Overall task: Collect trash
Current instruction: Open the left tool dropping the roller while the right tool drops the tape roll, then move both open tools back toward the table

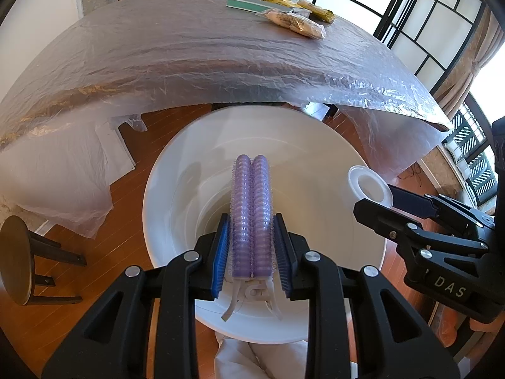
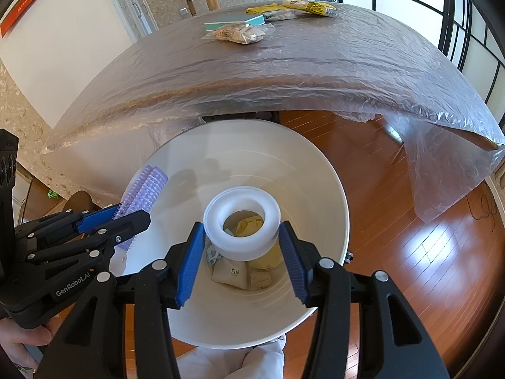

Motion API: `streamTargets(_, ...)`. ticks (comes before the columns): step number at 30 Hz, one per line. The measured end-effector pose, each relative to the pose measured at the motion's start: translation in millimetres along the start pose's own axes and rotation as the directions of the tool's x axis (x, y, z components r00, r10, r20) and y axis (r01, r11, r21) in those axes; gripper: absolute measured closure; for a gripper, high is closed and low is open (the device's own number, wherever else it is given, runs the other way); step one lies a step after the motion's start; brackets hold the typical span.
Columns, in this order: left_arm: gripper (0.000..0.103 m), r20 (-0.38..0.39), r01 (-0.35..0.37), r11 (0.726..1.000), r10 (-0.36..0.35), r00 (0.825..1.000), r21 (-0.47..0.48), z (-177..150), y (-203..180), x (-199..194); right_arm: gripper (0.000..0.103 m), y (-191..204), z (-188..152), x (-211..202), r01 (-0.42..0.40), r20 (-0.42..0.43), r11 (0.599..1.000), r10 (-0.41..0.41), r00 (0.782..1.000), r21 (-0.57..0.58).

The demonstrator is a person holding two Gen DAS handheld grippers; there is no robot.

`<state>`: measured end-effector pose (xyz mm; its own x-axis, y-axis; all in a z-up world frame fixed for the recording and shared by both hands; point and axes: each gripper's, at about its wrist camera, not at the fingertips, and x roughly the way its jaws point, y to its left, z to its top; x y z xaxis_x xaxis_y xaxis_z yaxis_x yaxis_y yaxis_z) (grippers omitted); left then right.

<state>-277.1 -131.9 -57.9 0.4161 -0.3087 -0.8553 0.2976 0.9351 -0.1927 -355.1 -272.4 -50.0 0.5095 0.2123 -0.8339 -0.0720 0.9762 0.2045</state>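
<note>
Both grippers loaded over the white bin (image 2: 315, 170)

Left gripper (image 1: 251, 246) clamps purple hair rollers (image 1: 251, 208); right gripper (image 2: 241, 246) clamps a white tape roll (image 2: 241, 230), wrappers (image 2: 233, 276) below.

"DAS" on right gripper (image 1: 383, 200) ("GenRobot.AI", left gripper (image 2: 132, 218))

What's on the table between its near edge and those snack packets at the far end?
Nothing but wrinkled plastic sheet covering the table, up to the snack packets. Both wrist views show that stretch bare.
</note>
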Motion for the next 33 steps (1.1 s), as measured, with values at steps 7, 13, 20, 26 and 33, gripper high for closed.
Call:
streamTargets(7,0.074,-0.002,0.000,1.000,0.000,1.000,0.006,0,0,-2,0.055,1,0,0,0.002,0.000,1.000,-0.002,1.000,-0.002)
streamTargets(13,0.073,-0.006,-0.001,1.000,0.001,1.000,0.007,1,0,-2,0.054,1,0,1,0.010,-0.009,1.000,-0.010,1.000,0.000)
streamTargets(20,0.051,0.003,-0.018,1.000,0.018,1.000,-0.005,0,3,-6,0.045,-2,1,-7,0.033,0.014,0.999,-0.033,0.999,0.007)
streamTargets(26,0.051,0.004,-0.016,1.000,0.016,1.000,-0.012,-1,3,-9,0.045,-4,2,-13,0.031,0.027,0.999,-0.031,0.999,0.019)
streamTargets(33,0.051,0.025,-0.010,1.000,0.010,1.000,-0.026,3,3,-21,0.045,-9,2,-25,0.017,0.057,0.999,-0.019,0.998,0.040)
